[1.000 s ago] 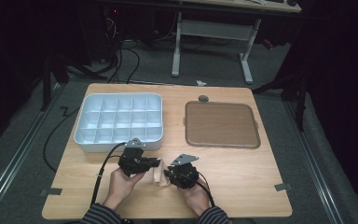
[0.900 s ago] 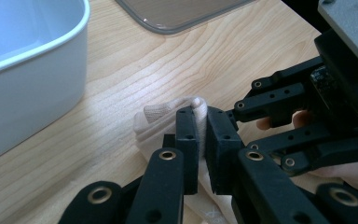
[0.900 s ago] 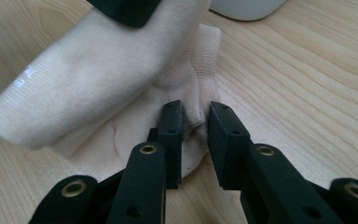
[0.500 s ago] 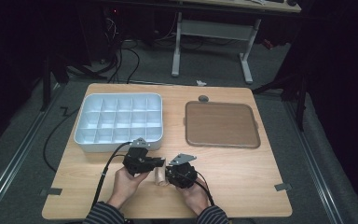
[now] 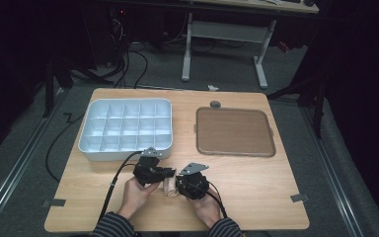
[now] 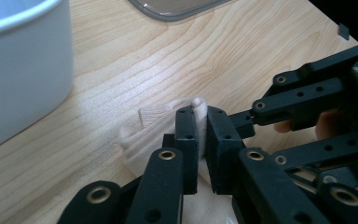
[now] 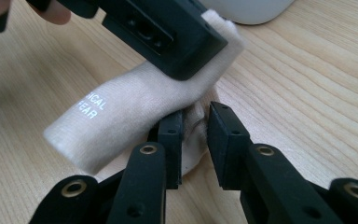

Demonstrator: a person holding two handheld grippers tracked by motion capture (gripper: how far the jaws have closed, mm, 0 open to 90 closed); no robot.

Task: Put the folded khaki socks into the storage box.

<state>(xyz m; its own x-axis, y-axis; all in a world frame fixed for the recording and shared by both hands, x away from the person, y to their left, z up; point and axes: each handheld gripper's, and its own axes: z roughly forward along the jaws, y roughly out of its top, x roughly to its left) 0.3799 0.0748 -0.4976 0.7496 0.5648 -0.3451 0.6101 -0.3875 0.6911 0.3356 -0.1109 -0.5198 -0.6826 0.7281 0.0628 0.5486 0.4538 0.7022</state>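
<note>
Pinching the beige sock [image 6: 156,128] near the desk's front edge, the left gripper [image 6: 201,128] holds a fold while the right gripper [image 7: 196,128] nips another part, so next they should roll it tighter.

One worktop [image 5: 256,197] carries one white box [image 5: 126,129] split into compartments, four rows of five as far as can be told, and one brown tray [image 5: 234,132]. One cream sock [image 7: 135,109] lies near the front edge, with two grippers on it, the left gripper [image 5: 170,173] and the right gripper [image 5: 178,184]. One small grey disc [image 5: 215,104] sits behind the tray
</note>
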